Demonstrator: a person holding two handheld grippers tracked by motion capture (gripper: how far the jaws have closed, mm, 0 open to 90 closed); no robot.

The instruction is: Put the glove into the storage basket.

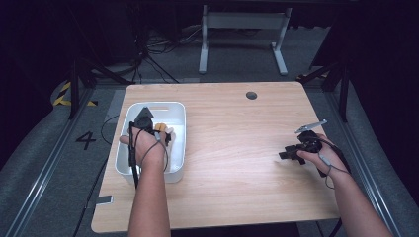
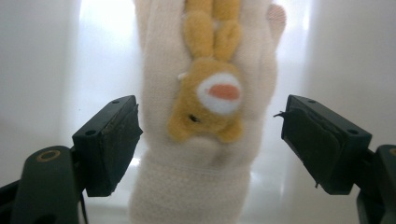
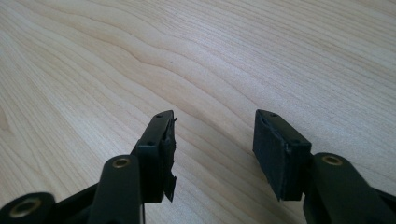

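While the left claw (image 2: 210, 135) hovers inside the white bin (image 1: 179, 123), its jaws gape wide on either side of a cream glove (image 2: 205, 116) bearing a plush rabbit (image 2: 210, 98); nothing is gripped. Well apart, the right claw (image 3: 212, 140) sits partly open and empty over the bare wooden table (image 3: 196, 56).

My high camera looks down across the light wooden table (image 1: 237, 148). My left gripper camera peers close into the white plastic bin (image 1: 175, 116); my right skims that tabletop.
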